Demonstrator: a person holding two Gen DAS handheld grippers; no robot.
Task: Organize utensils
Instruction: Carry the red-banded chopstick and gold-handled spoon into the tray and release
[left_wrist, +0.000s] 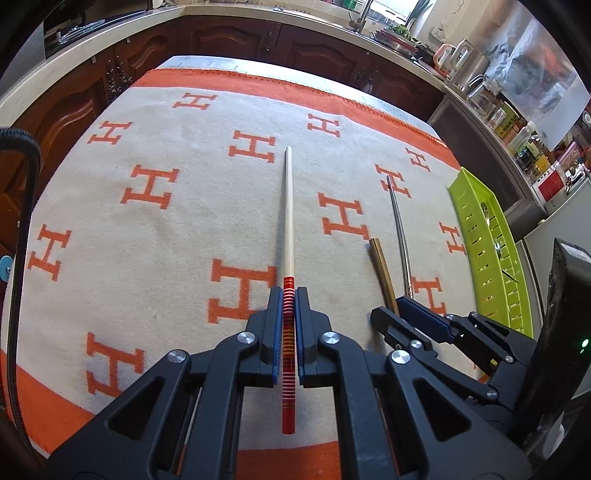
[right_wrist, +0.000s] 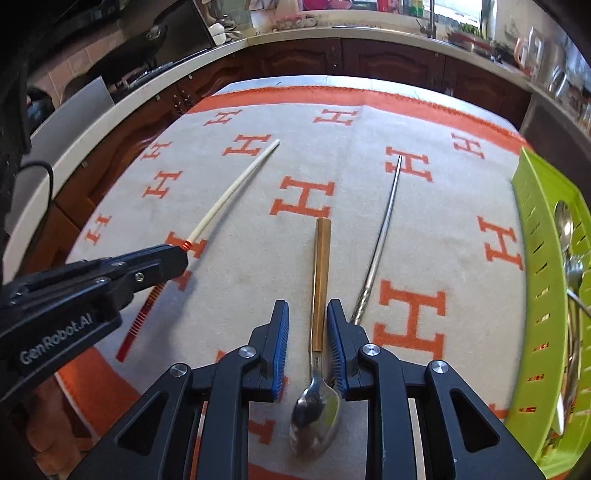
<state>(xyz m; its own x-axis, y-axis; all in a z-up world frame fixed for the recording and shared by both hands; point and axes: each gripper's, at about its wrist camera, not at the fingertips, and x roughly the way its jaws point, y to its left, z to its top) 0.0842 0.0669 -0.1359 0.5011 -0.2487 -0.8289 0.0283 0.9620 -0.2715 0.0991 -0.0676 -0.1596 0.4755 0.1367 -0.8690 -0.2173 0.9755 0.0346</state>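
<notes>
The red-banded chopstick (left_wrist: 289, 236) lay on our blanket (left_wrist: 177, 229), pointing to 12 o'clock, clamped in our left gripper (left_wrist: 289, 295). Our right gripper (right_wrist: 307, 314), jaws narrowly apart, straddled the spoon (right_wrist: 317, 354), likewise running toward 12; the green tray (right_wrist: 535, 280) waited at 3 o'clock.

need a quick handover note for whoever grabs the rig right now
Left tongs: shut on the red-handled chopstick.
Right tongs: open, straddling the wooden-handled spoon, which lies on the blanket.
Metal chopstick: on the blanket, right of the spoon.
Green tray: far right, some metal cutlery already inside.
Left: chopsticks and spoon aren't in the tray.
</notes>
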